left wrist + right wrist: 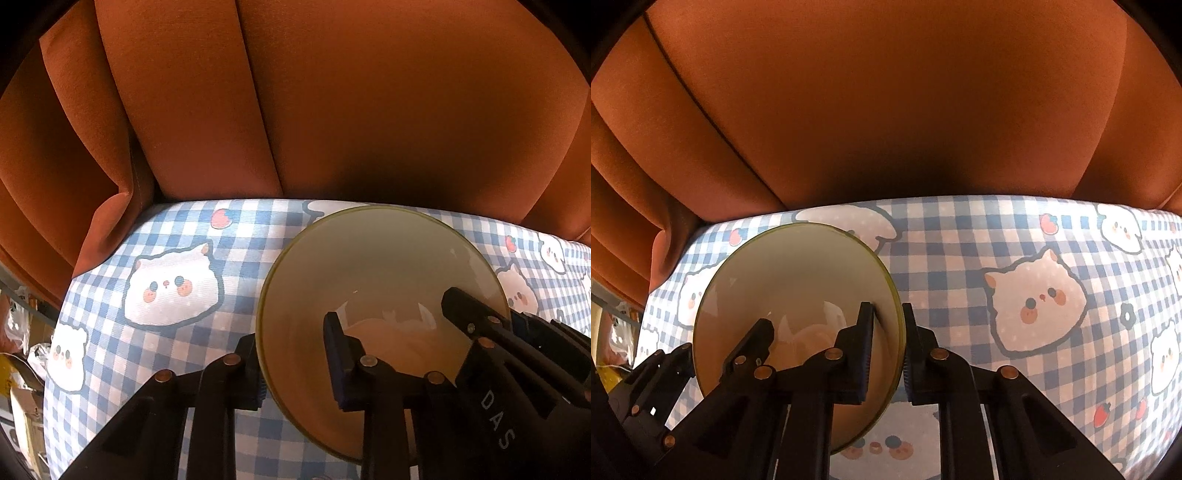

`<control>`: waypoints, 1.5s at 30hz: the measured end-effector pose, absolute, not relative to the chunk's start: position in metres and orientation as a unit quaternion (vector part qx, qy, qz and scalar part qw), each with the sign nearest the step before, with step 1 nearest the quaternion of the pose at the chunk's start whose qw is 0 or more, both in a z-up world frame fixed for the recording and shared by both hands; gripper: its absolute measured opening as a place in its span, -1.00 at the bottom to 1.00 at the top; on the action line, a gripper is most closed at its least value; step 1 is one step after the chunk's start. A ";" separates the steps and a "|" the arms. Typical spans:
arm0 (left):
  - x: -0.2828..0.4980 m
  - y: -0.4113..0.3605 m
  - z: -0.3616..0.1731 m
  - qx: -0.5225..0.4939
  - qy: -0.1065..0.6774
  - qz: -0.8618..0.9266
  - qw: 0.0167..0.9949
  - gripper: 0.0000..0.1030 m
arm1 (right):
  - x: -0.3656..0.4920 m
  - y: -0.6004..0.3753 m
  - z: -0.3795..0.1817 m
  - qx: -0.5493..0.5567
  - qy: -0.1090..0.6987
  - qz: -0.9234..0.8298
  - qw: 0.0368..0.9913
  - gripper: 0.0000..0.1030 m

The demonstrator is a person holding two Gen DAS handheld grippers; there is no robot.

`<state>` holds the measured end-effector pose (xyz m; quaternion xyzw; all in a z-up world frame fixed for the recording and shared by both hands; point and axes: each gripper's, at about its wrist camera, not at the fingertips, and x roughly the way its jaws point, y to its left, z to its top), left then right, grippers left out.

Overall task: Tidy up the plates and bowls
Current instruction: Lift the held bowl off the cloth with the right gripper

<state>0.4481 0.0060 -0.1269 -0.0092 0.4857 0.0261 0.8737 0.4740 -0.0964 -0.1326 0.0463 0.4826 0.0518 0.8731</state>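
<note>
A pale green bowl (373, 280) with a yellow-green rim is held over the checked cloth (177, 236). My left gripper (295, 360) is shut on the bowl's left rim, one finger outside and one inside. My right gripper (476, 314) comes in from the right and grips the opposite rim. In the right wrist view the same bowl (790, 280) sits at the left, with my right gripper (888, 350) shut on its right rim and my left gripper (738, 347) on its left rim. The bowl looks empty.
The blue-and-white checked cloth (960, 251) with cartoon cat faces covers the surface. An orange upholstered backrest (332, 110) rises right behind it. Cluttered items (22, 350) lie beyond the cloth's left edge.
</note>
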 end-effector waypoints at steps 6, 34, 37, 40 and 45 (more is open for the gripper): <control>0.445 0.008 -0.120 -0.004 0.490 0.021 0.871 -0.51 | 0.469 -0.096 -0.124 0.041 0.486 0.052 0.872 -0.69; 0.348 0.013 -0.004 -0.010 0.427 0.009 0.904 -0.51 | 0.360 -0.096 -0.004 0.045 0.422 0.042 0.905 -0.69; 0.334 0.010 0.006 -0.014 0.421 0.003 0.907 -0.51 | 0.343 -0.099 0.006 0.042 0.415 0.039 0.908 -0.69; 0.318 0.004 0.015 -0.011 0.415 -0.006 0.910 -0.51 | 0.324 -0.103 0.017 0.040 0.408 0.032 0.912 -0.69; 0.295 -0.003 0.020 -0.007 0.410 -0.018 0.912 -0.51 | 0.293 -0.114 0.024 0.044 0.400 0.019 0.915 -0.69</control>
